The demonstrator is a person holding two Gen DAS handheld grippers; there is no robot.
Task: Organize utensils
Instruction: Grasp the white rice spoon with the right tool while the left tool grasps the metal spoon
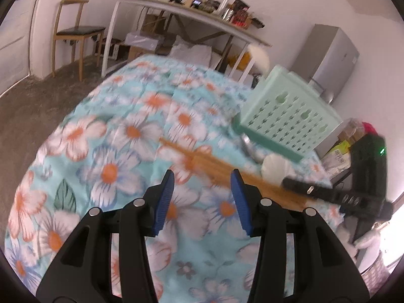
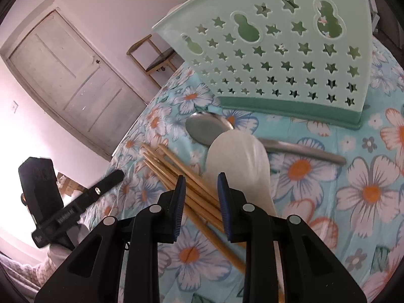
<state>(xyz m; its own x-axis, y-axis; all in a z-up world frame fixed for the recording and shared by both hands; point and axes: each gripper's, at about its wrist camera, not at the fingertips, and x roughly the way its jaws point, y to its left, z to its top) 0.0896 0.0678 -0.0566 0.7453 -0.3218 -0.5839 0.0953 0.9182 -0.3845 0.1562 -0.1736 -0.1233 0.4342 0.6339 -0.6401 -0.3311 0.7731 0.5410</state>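
Several wooden chopsticks [image 2: 164, 166] lie in a loose bundle on the floral cloth. Beside them rests a white spoon [image 2: 237, 156], and a metal spoon [image 2: 207, 127] lies just beyond it. A mint basket [image 2: 277, 50] with star holes stands behind the spoons. My right gripper [image 2: 202, 189] hangs low over the chopsticks, its jaws narrowly apart with the bundle showing between them; the pads do not press it. My left gripper [image 1: 202, 184] is open and empty, its tips just short of the chopsticks [image 1: 202, 161]. The right gripper [image 1: 293, 184] shows at the chopsticks' right end.
The cloth-covered table [image 1: 113, 131] drops off to grey carpet on the left. Beyond stand a wooden chair [image 1: 73, 30], a cluttered white desk [image 1: 192, 12] and a grey cabinet [image 1: 328, 55]. A white door [image 2: 73, 80] is in the right wrist view.
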